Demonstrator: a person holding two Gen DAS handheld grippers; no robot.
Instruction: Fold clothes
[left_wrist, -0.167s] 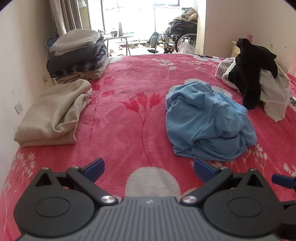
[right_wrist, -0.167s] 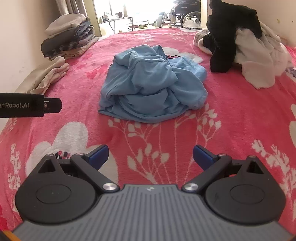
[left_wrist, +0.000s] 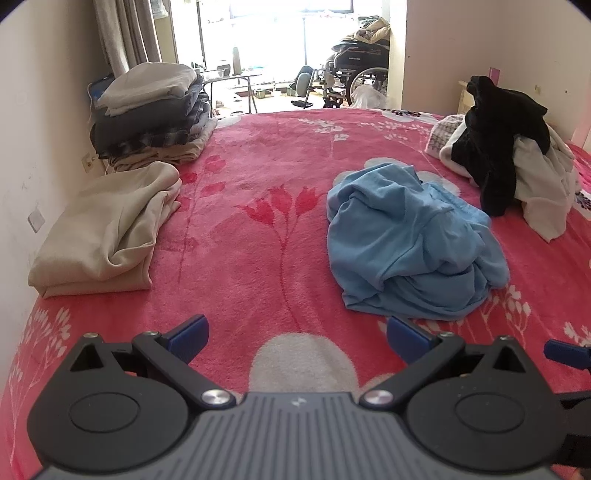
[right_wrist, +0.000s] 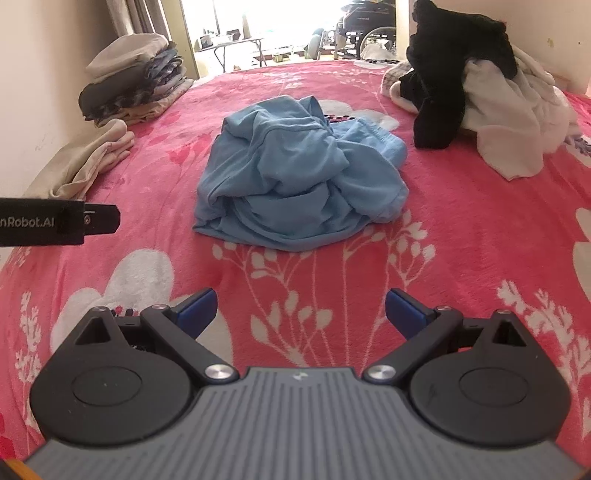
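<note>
Left wrist view: left gripper (left_wrist: 297, 334) hung over the pink blanket (left_wrist: 258, 177), tilted down, fingers spread wide and gripping nothing.
Blue garment: blue garment (left_wrist: 410, 243) sat crumpled on the blanket, ahead and to the right of the left gripper, its near hem just beyond the right-hand fingertip.
Done pile: beige folded piece (left_wrist: 107, 229) lay by the wall on the left, with a taller stack of folded clothes (left_wrist: 155, 110) behind it.
Waiting pile: black and white heap (left_wrist: 517, 166) waited at the far right, apart from the blue one.
Right wrist view: right gripper (right_wrist: 300, 310) was released too, fingers wide with only blanket between them.
Target from here: blue garment (right_wrist: 299, 173) lay dead ahead of the right gripper, not touched; part of the left gripper poked in at the left edge.
Risk one: garment was bunched in layers, so a pinch into the mound would likely catch several folds at once and lift a knot instead of an edge.
Risk two: plush blanket could get nipped along with the hem if the fingers dug in too low.
Risk three: both grippers grabbing the same side would leave the garment twisted, not spread flat.
</note>
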